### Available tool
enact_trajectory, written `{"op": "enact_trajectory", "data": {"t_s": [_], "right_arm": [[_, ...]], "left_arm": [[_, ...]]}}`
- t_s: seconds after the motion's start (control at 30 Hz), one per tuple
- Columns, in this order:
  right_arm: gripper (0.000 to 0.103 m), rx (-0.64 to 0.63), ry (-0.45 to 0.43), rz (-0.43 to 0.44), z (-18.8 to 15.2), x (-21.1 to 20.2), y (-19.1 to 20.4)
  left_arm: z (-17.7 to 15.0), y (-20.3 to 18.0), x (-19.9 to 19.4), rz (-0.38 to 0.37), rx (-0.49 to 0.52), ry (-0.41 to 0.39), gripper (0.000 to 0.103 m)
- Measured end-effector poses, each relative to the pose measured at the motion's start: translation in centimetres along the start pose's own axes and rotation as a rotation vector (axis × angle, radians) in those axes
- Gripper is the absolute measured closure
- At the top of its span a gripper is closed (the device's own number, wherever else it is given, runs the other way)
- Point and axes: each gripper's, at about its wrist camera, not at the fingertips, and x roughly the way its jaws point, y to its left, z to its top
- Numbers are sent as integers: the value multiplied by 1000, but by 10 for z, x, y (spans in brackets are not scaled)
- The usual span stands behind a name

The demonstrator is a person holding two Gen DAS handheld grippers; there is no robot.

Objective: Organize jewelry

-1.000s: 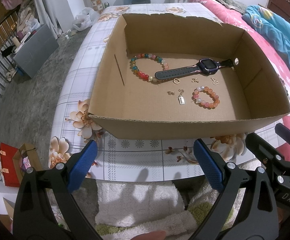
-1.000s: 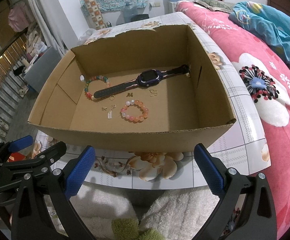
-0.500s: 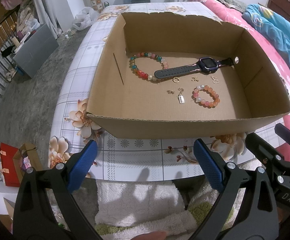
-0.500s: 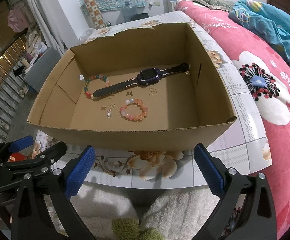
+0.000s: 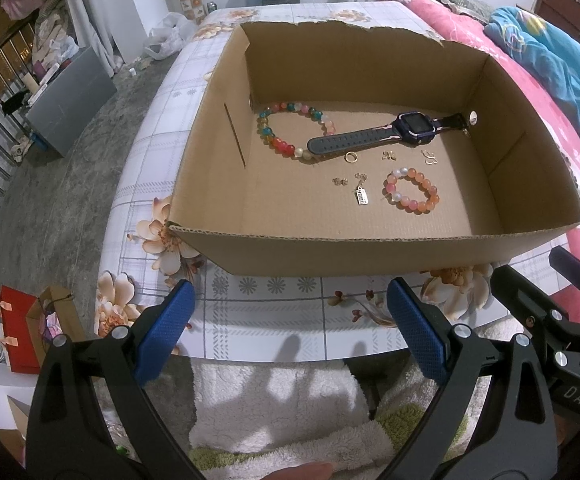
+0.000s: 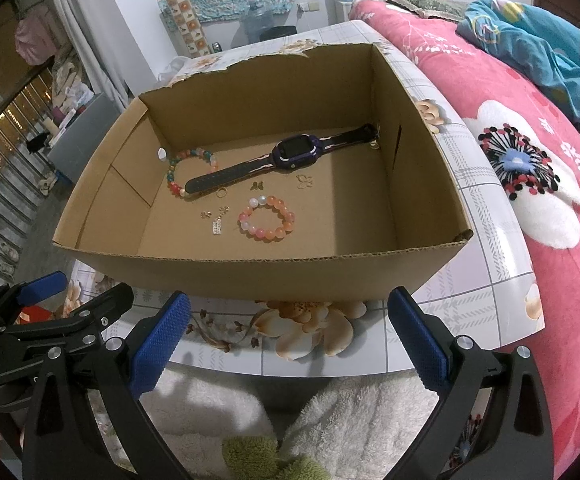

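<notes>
An open cardboard box stands on the floral table. Inside lie a multicoloured bead bracelet, a dark watch, a pink-orange bead bracelet, a small silver tag charm, a gold ring and small gold charms. My left gripper is open and empty, in front of the box over the table's near edge. My right gripper is open and empty, also before the box.
A bed with a pink floral cover and blue blanket lies to the right. A white fluffy rug lies below the table edge. Red and brown gift bags stand on the floor at left.
Both grippers have edged slightly closer to the box; nothing in the box has moved.
</notes>
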Motion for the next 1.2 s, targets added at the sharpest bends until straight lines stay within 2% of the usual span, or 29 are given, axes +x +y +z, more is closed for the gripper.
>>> {"op": "enact_trajectory", "data": {"t_s": [1.2], "right_arm": [[7,3,2,2,-2,2,0]], "left_arm": [[0,-1,1,1,1,0,10]]}}
